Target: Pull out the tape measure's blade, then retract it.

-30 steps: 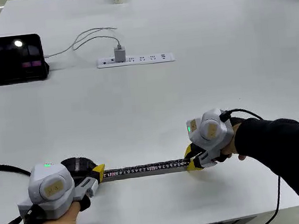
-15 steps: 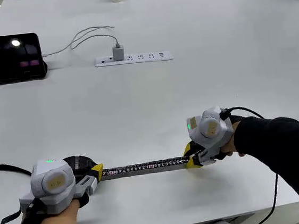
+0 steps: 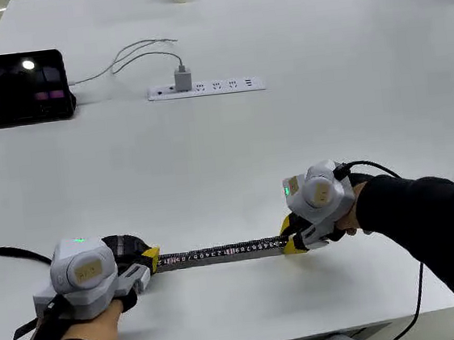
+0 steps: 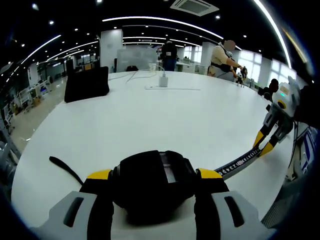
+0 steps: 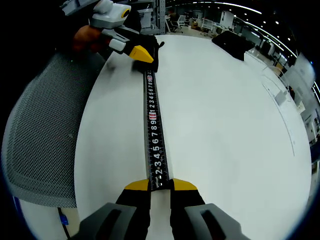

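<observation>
1. The left tongs (image 3: 146, 264) are clamped around the black tape measure case (image 4: 155, 182), which rests on the white tabletop (image 3: 290, 147) near its front edge.
2. The right tongs (image 3: 291, 243) pinch the end of the blade (image 3: 220, 254), which lies drawn out flat along the tabletop between the two.

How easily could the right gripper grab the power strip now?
Probably not easily: the right gripper is shut on the blade, and the power strip lies far across the table, though nothing stands between them.

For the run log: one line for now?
left gripper: shut on tape measure | right gripper: shut on blade | blade: extended along table
</observation>
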The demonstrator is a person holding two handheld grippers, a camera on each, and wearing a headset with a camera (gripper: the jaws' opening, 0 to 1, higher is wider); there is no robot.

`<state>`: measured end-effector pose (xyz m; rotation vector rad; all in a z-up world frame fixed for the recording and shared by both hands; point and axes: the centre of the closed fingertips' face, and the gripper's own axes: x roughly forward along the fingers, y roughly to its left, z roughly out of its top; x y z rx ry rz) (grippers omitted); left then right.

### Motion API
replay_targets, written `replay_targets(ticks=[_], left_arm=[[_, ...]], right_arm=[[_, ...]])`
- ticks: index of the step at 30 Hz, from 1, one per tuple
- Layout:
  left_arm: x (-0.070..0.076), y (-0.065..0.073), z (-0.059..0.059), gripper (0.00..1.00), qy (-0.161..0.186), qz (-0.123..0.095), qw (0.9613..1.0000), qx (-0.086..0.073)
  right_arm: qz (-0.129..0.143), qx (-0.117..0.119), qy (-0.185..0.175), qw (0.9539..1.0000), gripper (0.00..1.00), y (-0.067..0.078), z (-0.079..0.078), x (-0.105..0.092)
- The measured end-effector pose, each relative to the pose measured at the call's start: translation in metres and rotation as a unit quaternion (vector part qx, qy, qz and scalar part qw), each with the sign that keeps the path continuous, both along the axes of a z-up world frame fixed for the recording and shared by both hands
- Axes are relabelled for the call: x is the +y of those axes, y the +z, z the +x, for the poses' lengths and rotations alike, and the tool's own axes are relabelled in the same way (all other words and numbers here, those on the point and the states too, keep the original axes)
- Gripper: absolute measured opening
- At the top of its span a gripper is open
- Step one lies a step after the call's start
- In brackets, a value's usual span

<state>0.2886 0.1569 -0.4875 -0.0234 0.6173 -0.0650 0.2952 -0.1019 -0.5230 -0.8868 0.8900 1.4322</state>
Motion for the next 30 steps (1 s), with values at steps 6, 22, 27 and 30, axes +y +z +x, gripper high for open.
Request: replay_targets(ticks=[6,22,27,30], left_arm=[[0.0001,-0.0003,-0.0001,0.6,0.0,0.0,1.0,0.002],[0.0,-0.0006,0.0011,0.6,-0.002,0.003,1.0,0.001],[-0.0002,-0.0005,0.0008,0.6,-0.002,0.003,1.0,0.002],[-0.0002,-0.0006,0.0008,0.6,-0.003,0.002,1.0,0.003]], right_arm=[[-0.002,-0.002,0.0,1.0,0.11,-0.0007,-0.0004,0.0014],[-0.008,-0.002,-0.012,0.9999,0.11,-0.0006,0.0005,0.0051],[-0.008,-0.002,-0.013,0.9999,0.11,-0.0007,0.0003,0.0069],[-0.01,-0.001,-0.018,0.9998,0.11,-0.0009,0.0003,0.0085]])
